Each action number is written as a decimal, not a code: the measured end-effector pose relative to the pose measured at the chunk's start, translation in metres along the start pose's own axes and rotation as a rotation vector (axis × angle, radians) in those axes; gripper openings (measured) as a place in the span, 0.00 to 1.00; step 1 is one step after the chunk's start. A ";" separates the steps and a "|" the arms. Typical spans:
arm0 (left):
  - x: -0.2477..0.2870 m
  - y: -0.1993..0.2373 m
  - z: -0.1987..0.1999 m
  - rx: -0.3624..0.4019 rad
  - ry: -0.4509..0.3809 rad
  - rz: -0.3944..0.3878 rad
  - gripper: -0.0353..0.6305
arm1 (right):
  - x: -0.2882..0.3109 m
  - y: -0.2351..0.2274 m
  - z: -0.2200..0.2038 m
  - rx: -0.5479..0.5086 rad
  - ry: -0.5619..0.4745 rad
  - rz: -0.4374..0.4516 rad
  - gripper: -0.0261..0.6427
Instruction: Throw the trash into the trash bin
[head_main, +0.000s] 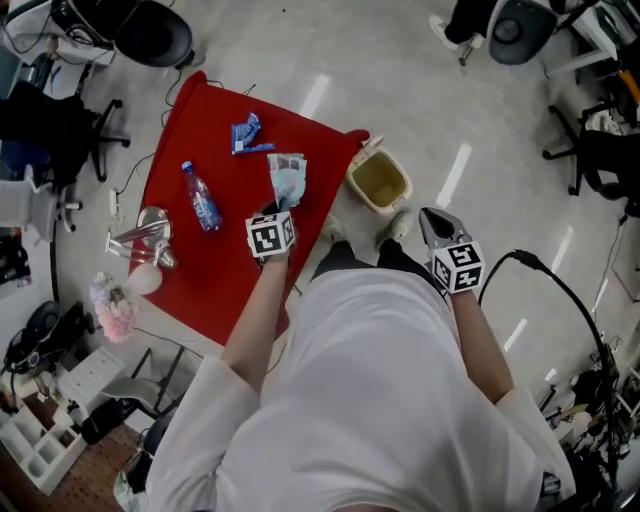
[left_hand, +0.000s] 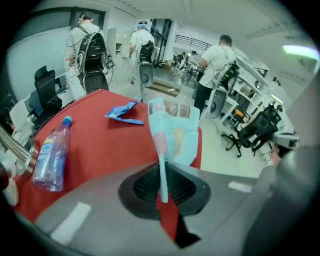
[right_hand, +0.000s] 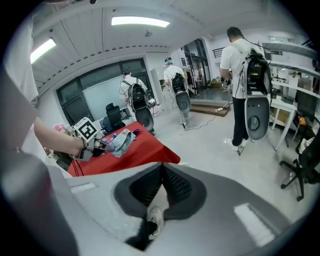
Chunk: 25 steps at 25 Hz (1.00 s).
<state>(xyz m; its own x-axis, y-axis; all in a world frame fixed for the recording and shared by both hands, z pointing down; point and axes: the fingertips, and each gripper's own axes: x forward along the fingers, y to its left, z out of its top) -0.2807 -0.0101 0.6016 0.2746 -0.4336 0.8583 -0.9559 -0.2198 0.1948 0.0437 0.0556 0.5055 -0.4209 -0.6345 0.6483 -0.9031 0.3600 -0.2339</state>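
The left gripper (left_hand: 162, 167) was clamped on a pale-blue wrapper (left_hand: 175, 132) over the red table's (head_main: 200, 290) edge nearest the trash bin (head_main: 404, 186). The right gripper's (right_hand: 161, 170) jaws were closed, empty.

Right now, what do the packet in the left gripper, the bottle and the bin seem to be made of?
Packet: thin plastic film, printed, faintly glossy; it is creased and pinched flat where the left gripper holds it.
Bottle: clear plastic, see-through, with a blue cap.
Bin: probably rigid plastic, matte beige, with a smooth moulded rim.
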 end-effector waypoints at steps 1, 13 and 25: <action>0.004 -0.014 0.003 0.026 0.004 -0.019 0.08 | -0.001 -0.004 -0.002 0.005 -0.002 -0.003 0.04; 0.042 -0.173 0.006 0.259 0.079 -0.256 0.08 | -0.039 -0.058 -0.033 0.110 -0.011 -0.089 0.04; 0.067 -0.222 -0.011 0.312 0.144 -0.301 0.08 | -0.055 -0.098 -0.061 0.157 0.017 -0.140 0.04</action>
<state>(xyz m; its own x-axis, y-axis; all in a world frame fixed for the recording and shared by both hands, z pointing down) -0.0516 0.0189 0.6212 0.4968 -0.1890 0.8470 -0.7528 -0.5795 0.3123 0.1608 0.0966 0.5374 -0.2897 -0.6591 0.6940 -0.9555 0.1570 -0.2498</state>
